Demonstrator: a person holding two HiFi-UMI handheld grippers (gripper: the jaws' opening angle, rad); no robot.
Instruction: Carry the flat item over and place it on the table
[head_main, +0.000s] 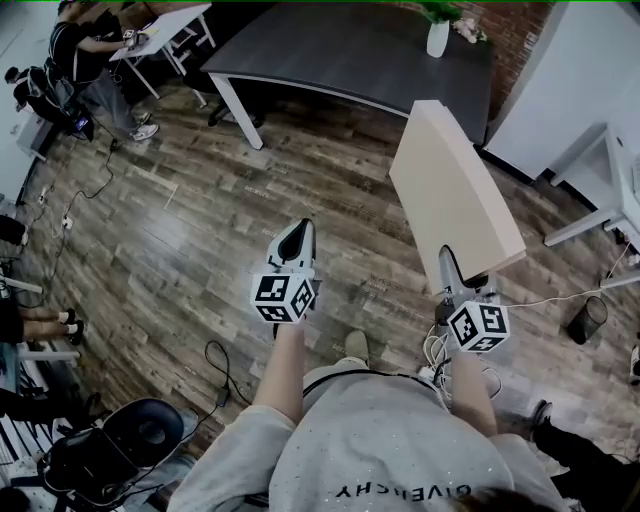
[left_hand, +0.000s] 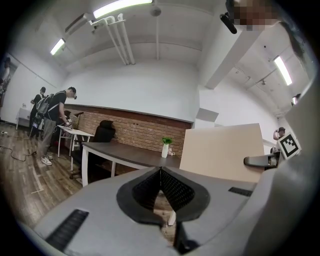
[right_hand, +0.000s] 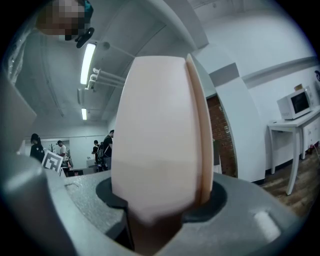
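Upright, the beige board (head_main: 452, 190) stands clamped in the right tool (head_main: 452, 264); the left tool (head_main: 297, 240) is closed.

- Light grey speckled T-shirt (head_main: 390, 440) with short sleeves and dark lettering across the chest.
- Grey bodies on the left gripper (head_main: 298, 230) and right gripper (head_main: 452, 265), with black ribbed pads lining the jaws.
- Each bears a white cube (head_main: 283, 297) with black square markers.
- White cables (head_main: 433, 350) loop beside the right gripper.

Head view steeply down, 2 tool views level along their jaws, head and left share dark table (head_main: 340, 50)
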